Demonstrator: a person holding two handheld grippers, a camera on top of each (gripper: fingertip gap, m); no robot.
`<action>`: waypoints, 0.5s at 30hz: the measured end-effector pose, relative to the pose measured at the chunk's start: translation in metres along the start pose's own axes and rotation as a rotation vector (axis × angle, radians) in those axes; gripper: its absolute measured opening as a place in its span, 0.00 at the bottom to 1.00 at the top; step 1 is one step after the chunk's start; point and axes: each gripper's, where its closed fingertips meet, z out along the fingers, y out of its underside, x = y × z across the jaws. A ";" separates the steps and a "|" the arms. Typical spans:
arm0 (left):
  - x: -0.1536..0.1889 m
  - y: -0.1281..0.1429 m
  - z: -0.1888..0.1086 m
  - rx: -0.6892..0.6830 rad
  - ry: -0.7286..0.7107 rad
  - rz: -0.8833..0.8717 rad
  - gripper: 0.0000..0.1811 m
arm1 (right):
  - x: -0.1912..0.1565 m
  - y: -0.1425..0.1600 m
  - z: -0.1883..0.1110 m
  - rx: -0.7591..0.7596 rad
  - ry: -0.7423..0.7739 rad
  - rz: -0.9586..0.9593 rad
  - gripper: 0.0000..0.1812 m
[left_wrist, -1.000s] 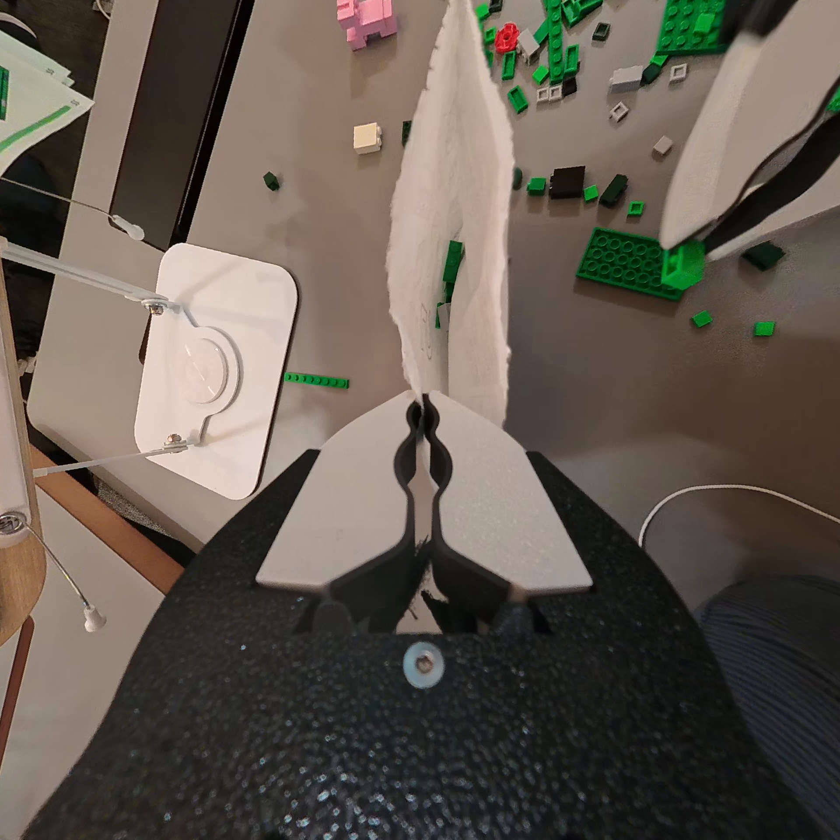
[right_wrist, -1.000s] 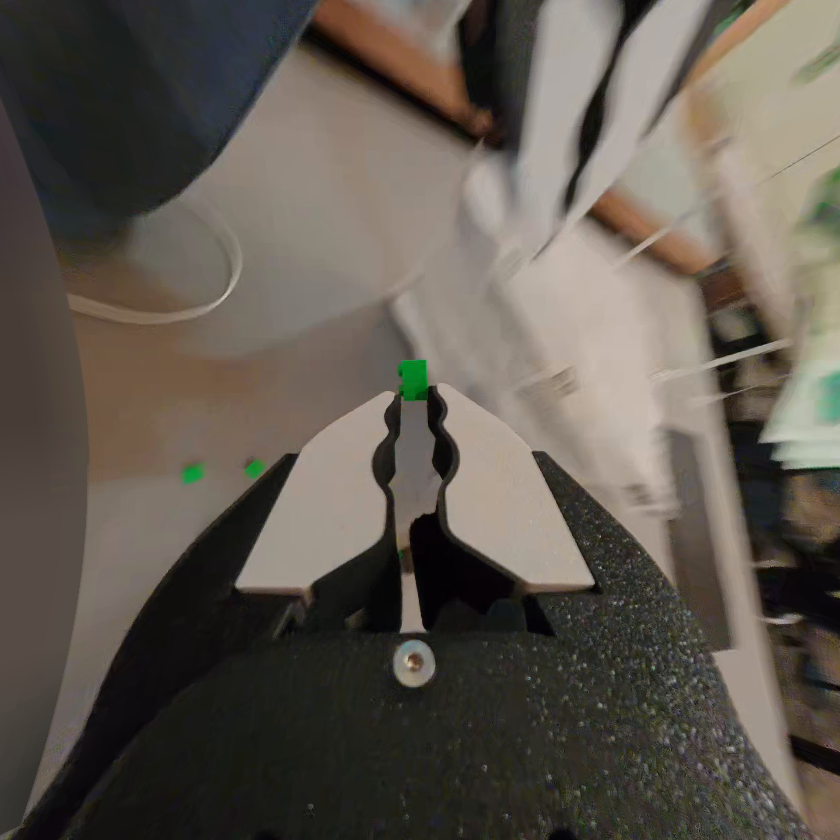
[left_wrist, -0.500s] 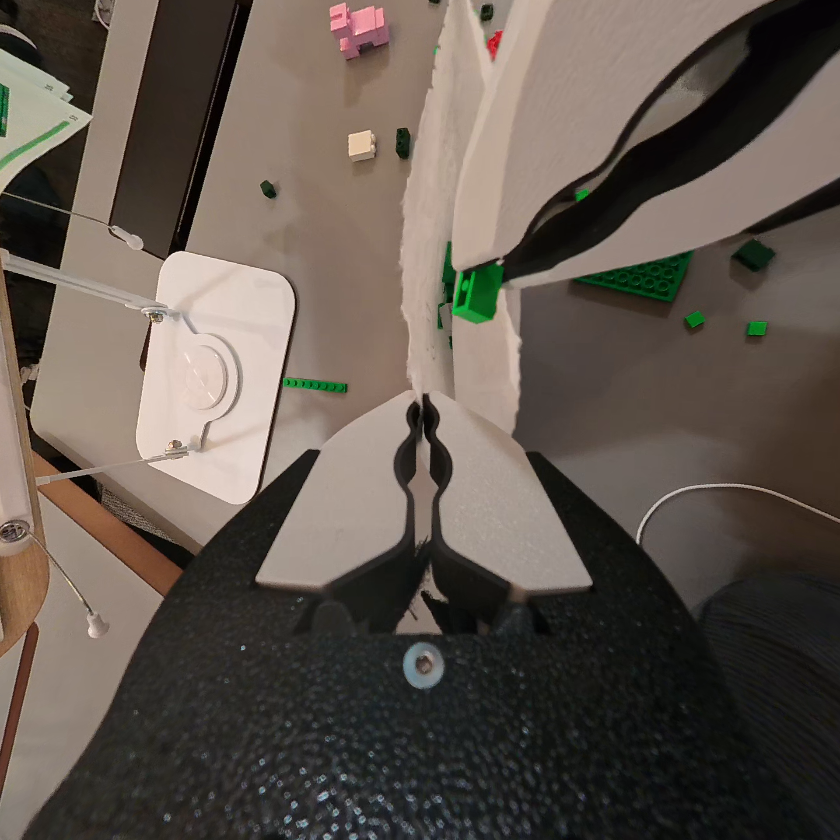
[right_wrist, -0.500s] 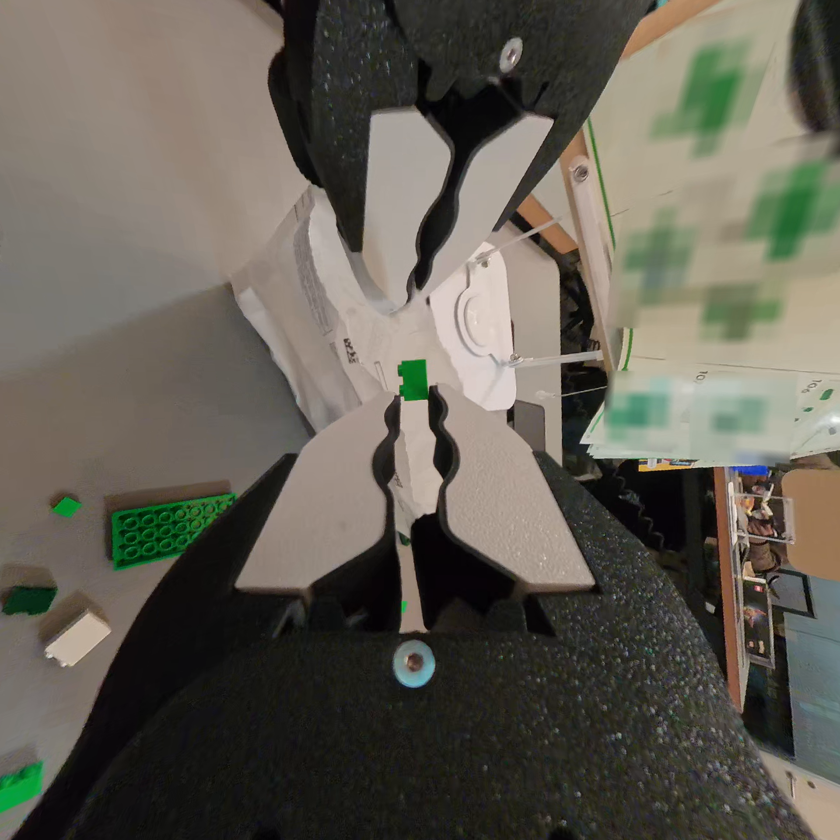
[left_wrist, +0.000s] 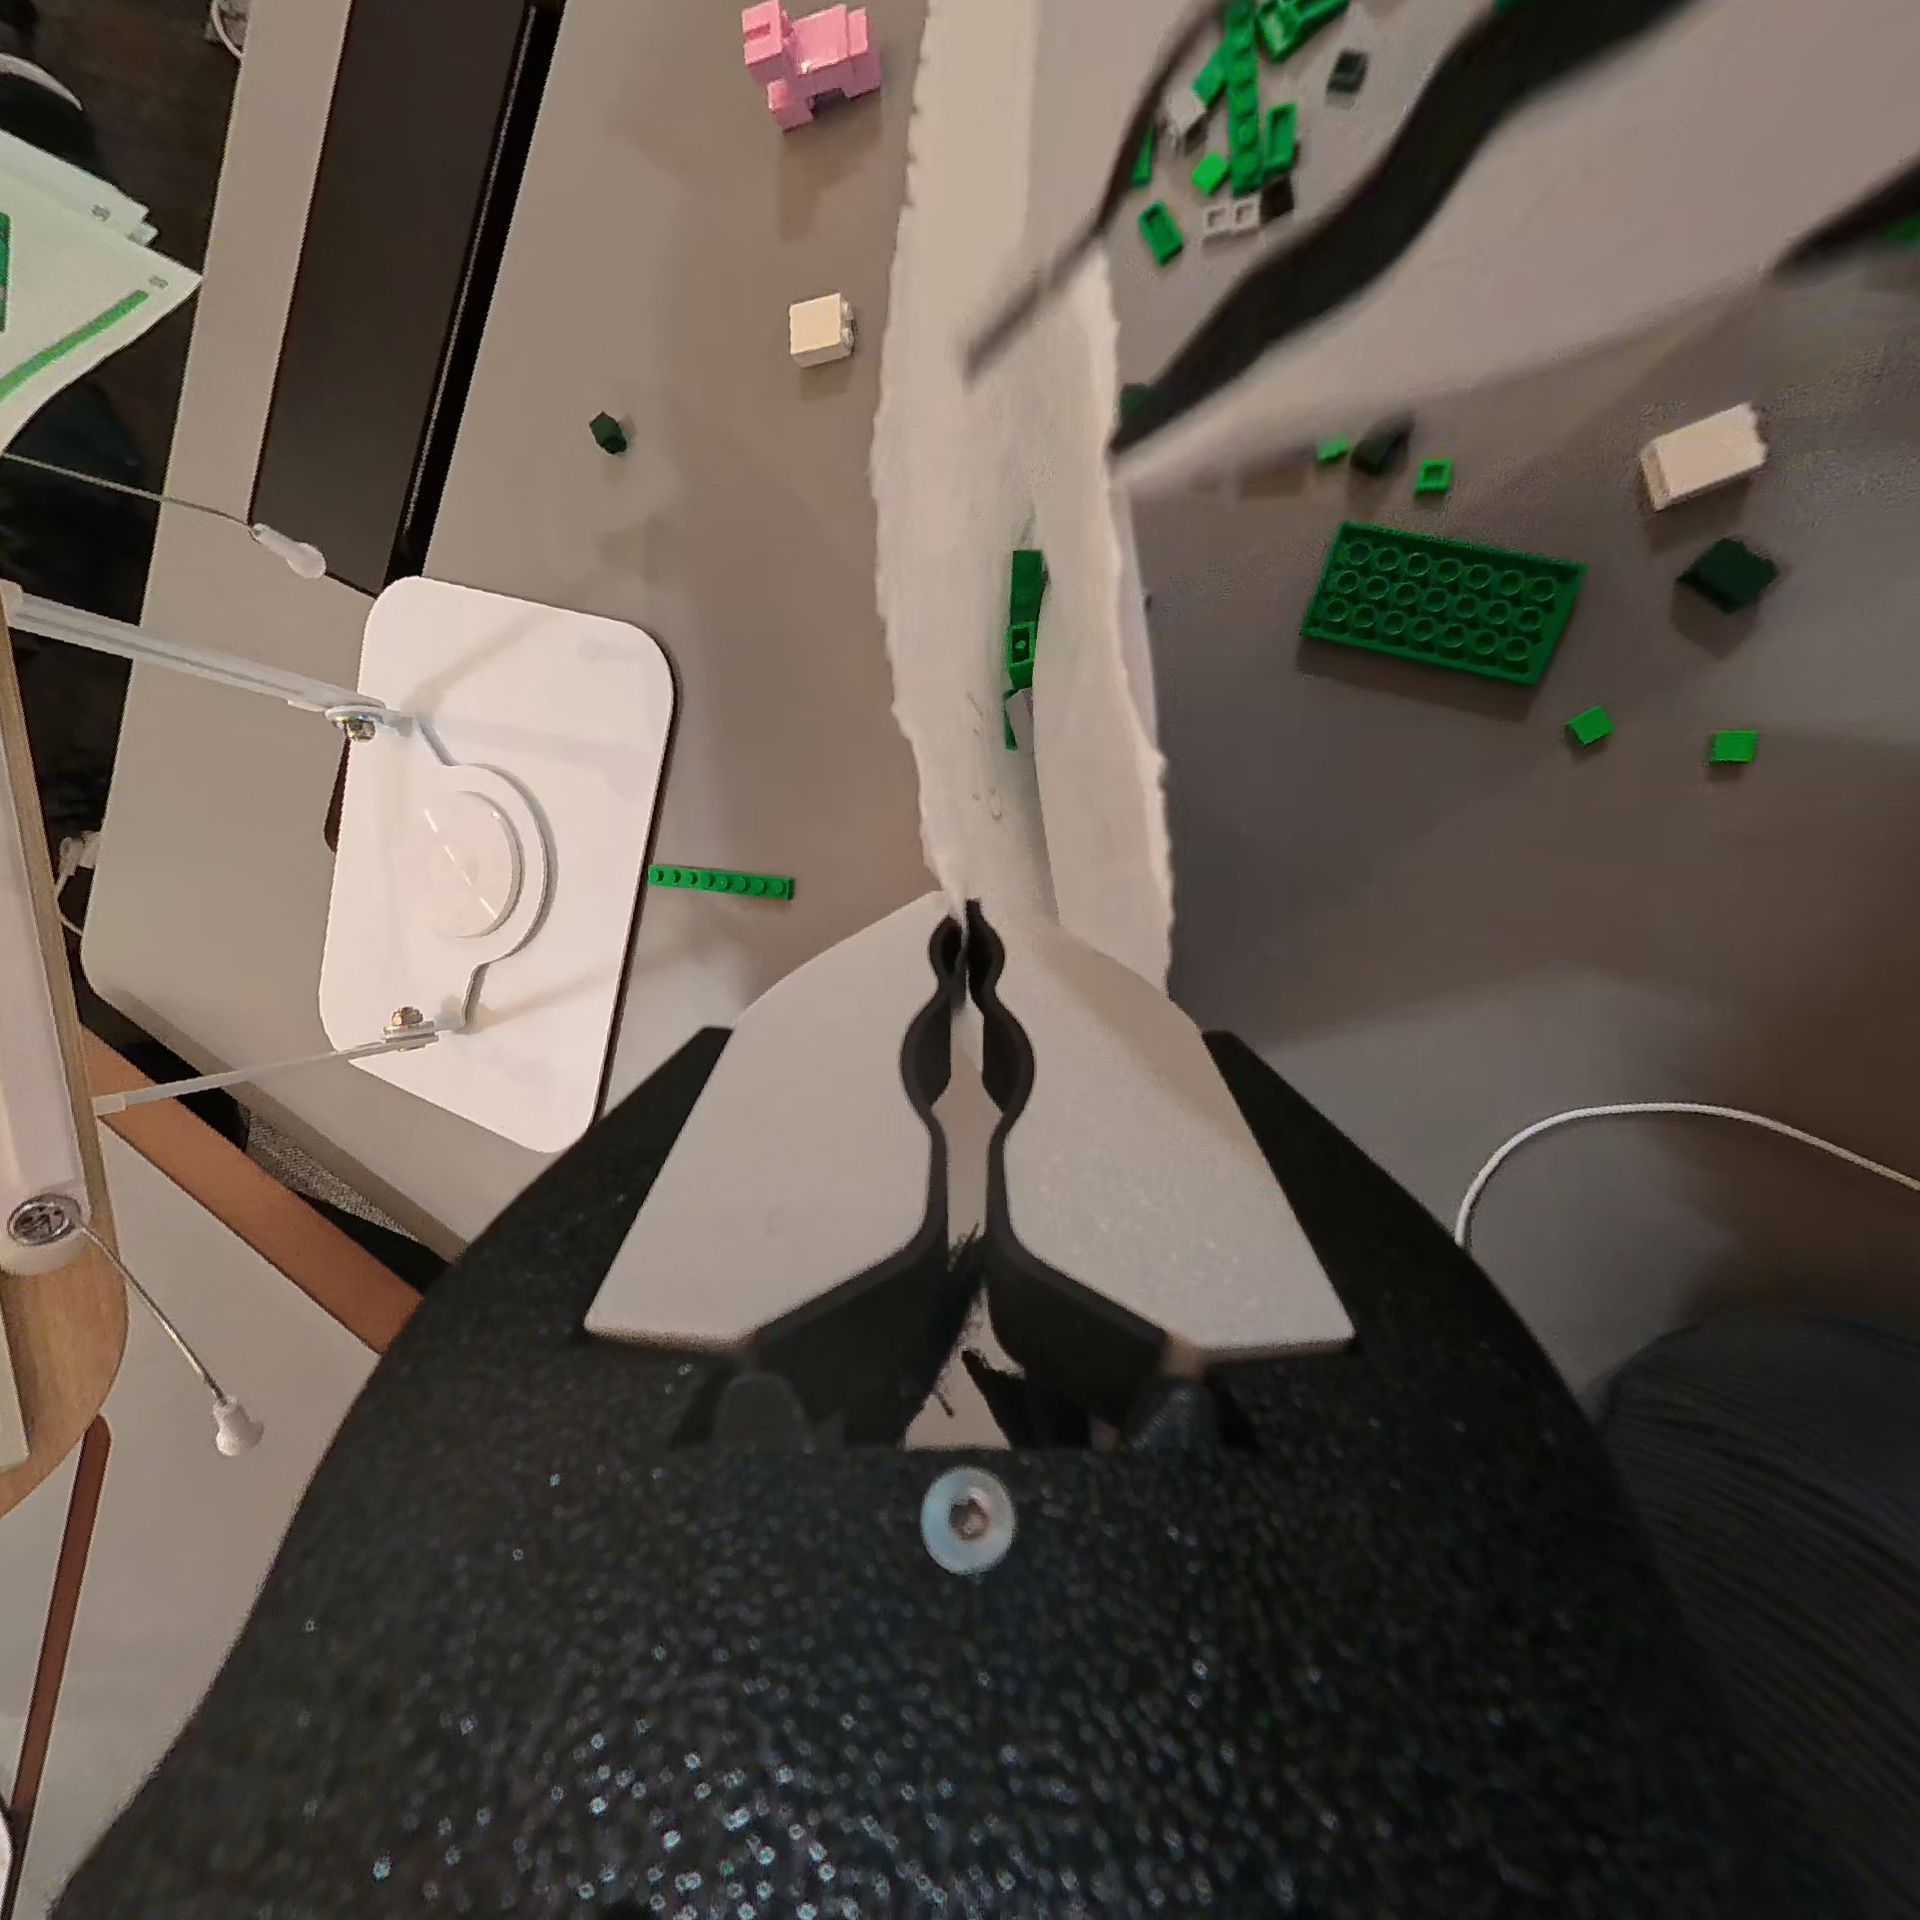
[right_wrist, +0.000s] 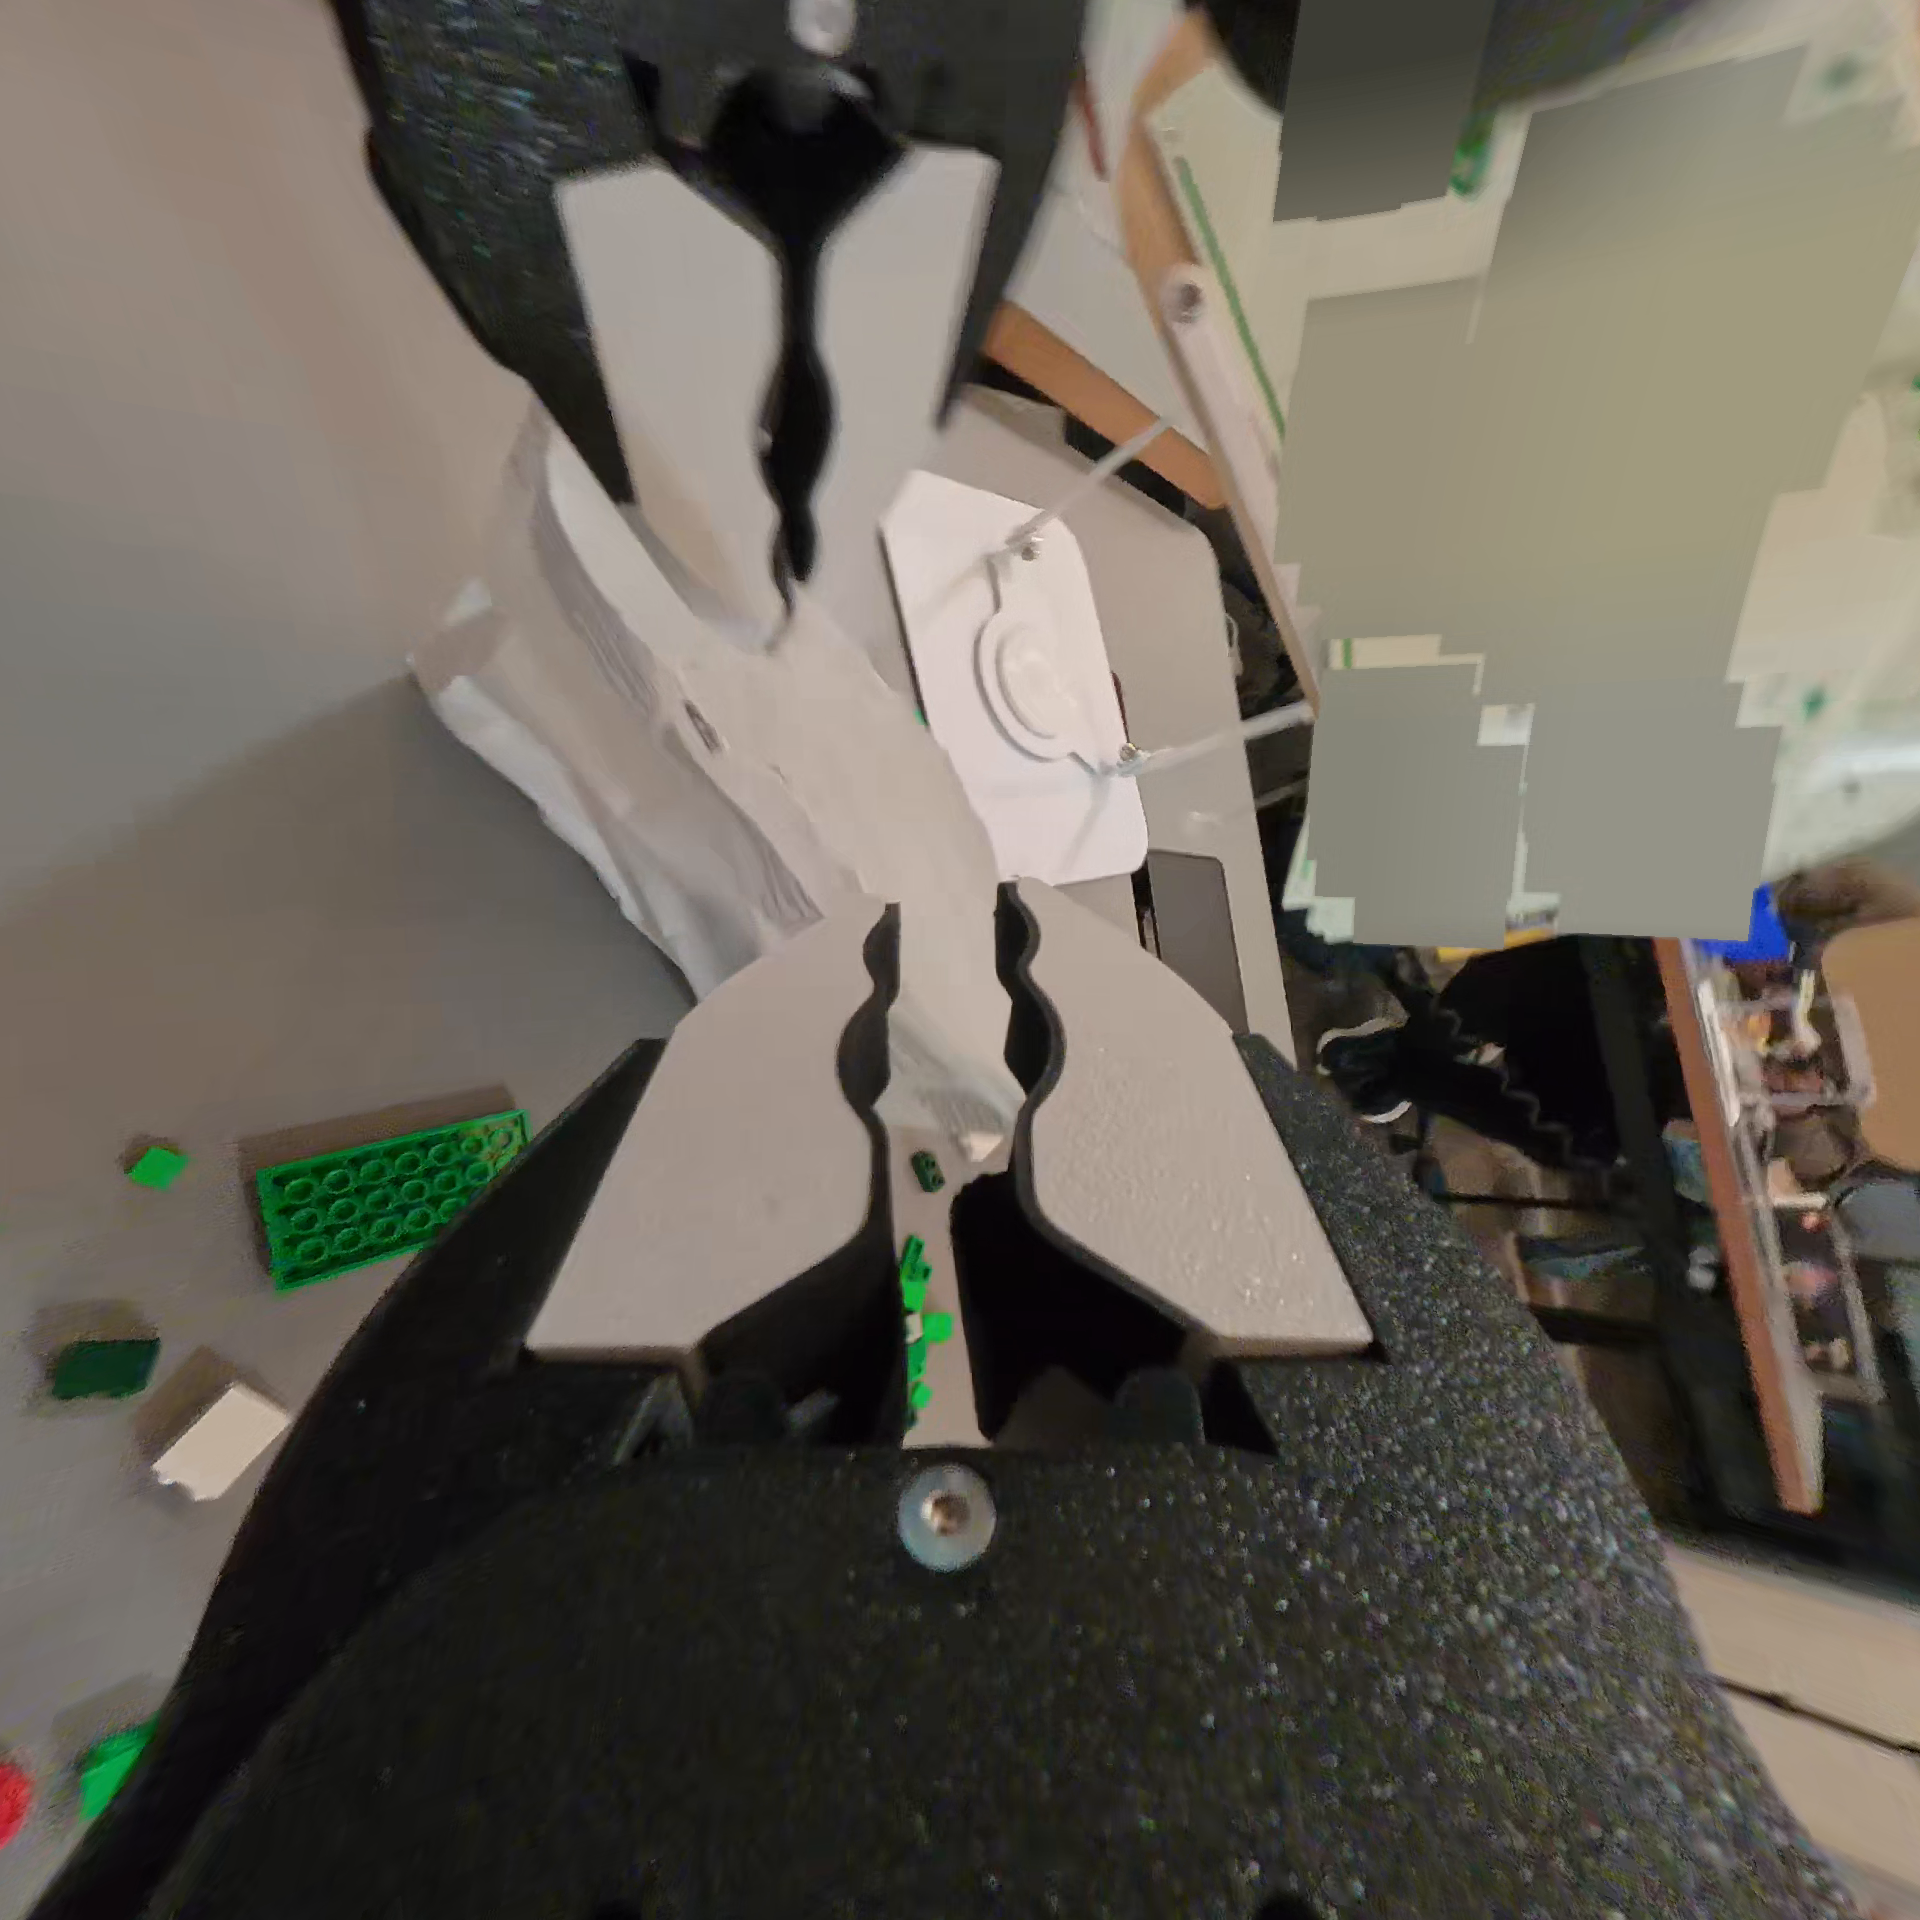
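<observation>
The left gripper (left_wrist: 966, 920) has its jaws pressed together on the torn edge of a white paper bag (left_wrist: 997, 582), which rises straight ahead of the tips with its mouth spread. Green bricks (left_wrist: 1023, 634) lie inside the bag, just beyond the jaw tips. The right gripper (right_wrist: 943, 909) has its jaws parted with nothing between them; the tips sit at the bag's mouth, the paper showing through the gap. In the left wrist view it crosses blurred over the bag's far edge, up and to the right of the left jaws.

Right of the left jaws, a green baseplate (left_wrist: 1444, 603) lies flat on the grey table (left_wrist: 1351, 883), with small green tiles and a white brick (left_wrist: 1704, 455) near it; bare tabletop lies between these and the jaws. Left of the jaws sits a white stand base (left_wrist: 499, 862) near the table edge, with a thin green strip (left_wrist: 720, 883) between it and the bag.
</observation>
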 end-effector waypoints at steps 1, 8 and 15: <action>-0.001 0.001 0.000 -0.001 -0.002 -0.005 0.00 | 0.005 0.007 -0.009 0.015 0.015 0.057 0.09; -0.005 0.006 -0.002 0.015 -0.002 -0.033 0.00 | -0.010 0.135 -0.027 -0.172 -0.035 0.407 0.10; -0.007 0.008 -0.002 0.009 -0.008 -0.041 0.00 | -0.036 0.224 -0.032 -0.318 0.004 0.580 0.10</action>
